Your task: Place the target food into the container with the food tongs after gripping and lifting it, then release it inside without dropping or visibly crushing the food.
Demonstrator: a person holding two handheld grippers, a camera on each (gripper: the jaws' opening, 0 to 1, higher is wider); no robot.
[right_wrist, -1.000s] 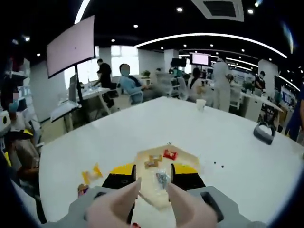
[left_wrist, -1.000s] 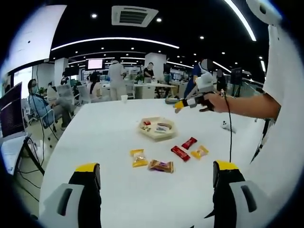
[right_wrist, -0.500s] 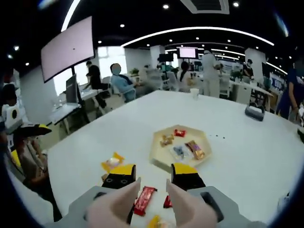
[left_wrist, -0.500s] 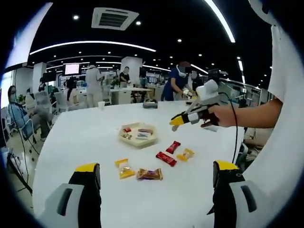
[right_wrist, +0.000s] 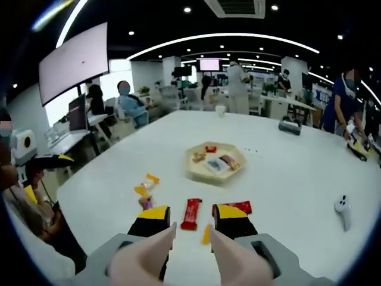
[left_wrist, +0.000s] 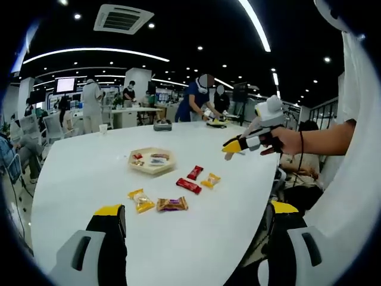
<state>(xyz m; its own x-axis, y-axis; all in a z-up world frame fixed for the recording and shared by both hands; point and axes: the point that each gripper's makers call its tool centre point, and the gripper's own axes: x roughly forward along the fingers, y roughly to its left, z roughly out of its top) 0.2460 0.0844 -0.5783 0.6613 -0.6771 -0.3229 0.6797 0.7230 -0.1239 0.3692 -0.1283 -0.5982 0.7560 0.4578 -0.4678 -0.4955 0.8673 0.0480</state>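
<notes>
Pulling back from the tray (right_wrist: 215,162), you now have your right gripper (right_wrist: 190,229) low in the right gripper view, over the loose snacks at centre frame: the red bar (right_wrist: 191,213) sits just above the gap between its jaws, a second red packet (right_wrist: 239,207) to the right, the yellow candy (right_wrist: 205,233) between the jaw tips. A second ago this view looked straight down into the tray; half a second ago the tray had slid to mid-frame; now it lies well beyond the jaws. I judge one drop is done and you are lining up for the next piece.

Your right jaws stand apart with nothing gripped. In the left gripper view your right gripper (left_wrist: 229,148) hangs at the right, off the table's (left_wrist: 89,173) edge, where earlier it hovered above the tray (left_wrist: 152,167). Your left gripper (left_wrist: 190,217) is spread wide and empty at the bottom of the frame, as before. Four wrapped snacks lie in centre frame, the brown bar (left_wrist: 172,204) nearest you.
</notes>
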